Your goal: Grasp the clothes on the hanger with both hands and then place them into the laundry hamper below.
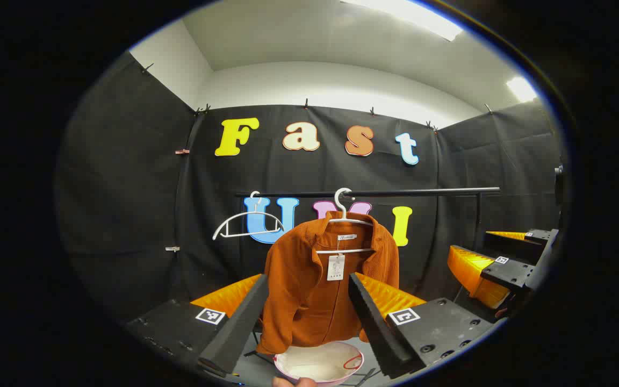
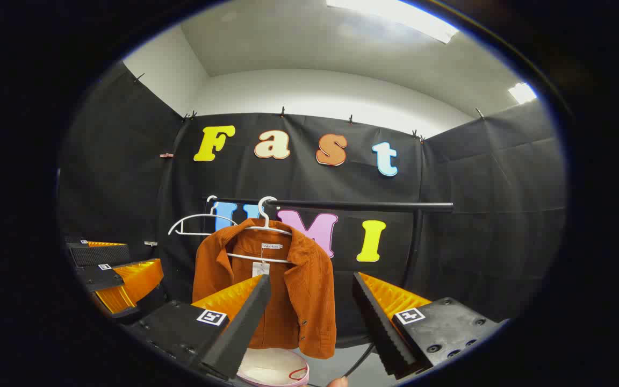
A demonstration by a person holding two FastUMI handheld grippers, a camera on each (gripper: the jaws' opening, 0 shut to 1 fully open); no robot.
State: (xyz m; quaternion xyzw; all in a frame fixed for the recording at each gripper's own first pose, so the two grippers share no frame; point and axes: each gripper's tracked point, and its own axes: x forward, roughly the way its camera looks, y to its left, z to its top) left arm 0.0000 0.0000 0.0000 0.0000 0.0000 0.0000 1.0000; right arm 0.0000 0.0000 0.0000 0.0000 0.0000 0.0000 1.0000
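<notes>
A rust-orange corduroy jacket (image 1: 309,301) with a white tag hangs on a white hanger (image 1: 344,215) from a black rail (image 1: 395,192). My left gripper (image 1: 308,279) stands open in front of the jacket's chest, apart from the cloth. In the right gripper view the jacket (image 2: 309,301) hangs left of centre, and my right gripper (image 2: 311,278) is open before its right sleeve, holding nothing. Below the jacket sits the round white laundry hamper (image 1: 320,365), which also shows at the bottom of the right gripper view (image 2: 272,368). The other gripper appears at each view's side (image 1: 468,242) (image 2: 143,260).
An empty white hanger (image 1: 247,223) hangs on the rail left of the jacket. The rail's upright post (image 2: 414,242) stands at the right. Black cloth walls close the booth on three sides. A fingertip (image 1: 293,381) shows at the bottom edge.
</notes>
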